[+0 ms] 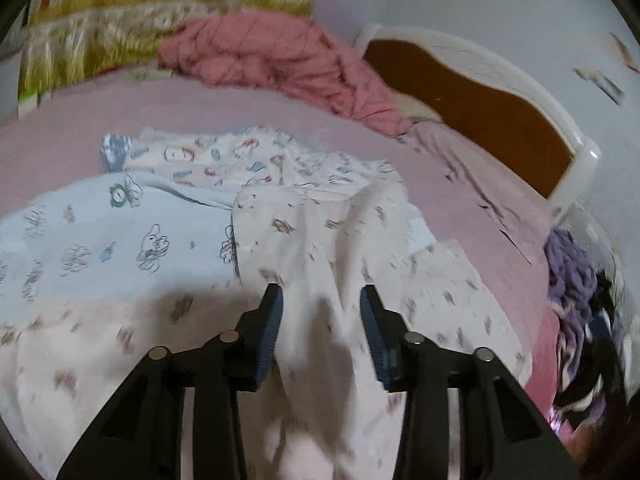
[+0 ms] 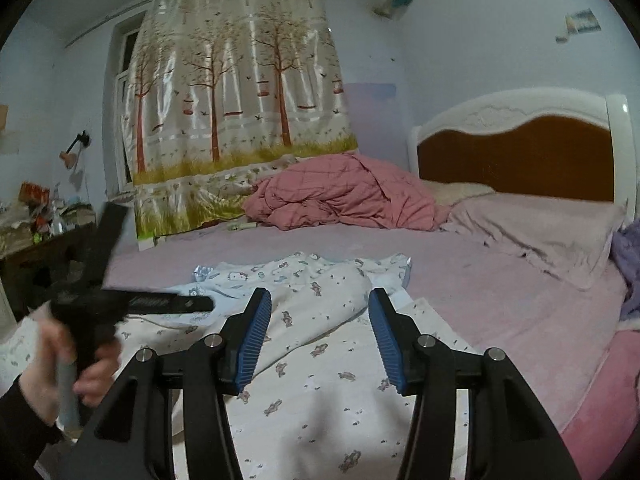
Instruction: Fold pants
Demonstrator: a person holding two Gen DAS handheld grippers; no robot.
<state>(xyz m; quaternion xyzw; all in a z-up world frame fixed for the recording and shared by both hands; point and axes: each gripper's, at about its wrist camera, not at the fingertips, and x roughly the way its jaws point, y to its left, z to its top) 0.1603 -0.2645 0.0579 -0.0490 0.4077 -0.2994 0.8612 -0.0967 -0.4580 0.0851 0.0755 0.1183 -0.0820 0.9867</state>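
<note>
The soft white cotton pants with small grey prints (image 2: 320, 360) lay rumpled on the pink bedsheet (image 2: 480, 280). Left gripper (image 1: 322, 328) and right gripper (image 2: 320, 336) both hovered part-open, gripping nothing. Light, limp cloth, likely best pinched at waistband or hem.

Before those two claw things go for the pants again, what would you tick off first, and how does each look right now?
1. Left gripper fingers apart: ok.
2. Nothing pinched by the left fingers: cannot tell, a cloth ridge rises between them.
3. Right gripper empty and open: ok.
4. Printed pants flat on the bed: not ok, rumpled.
5. Waistband or hem located: cannot tell, picture blurred.
6. Pink quilt apart from the pants: ok.
</note>
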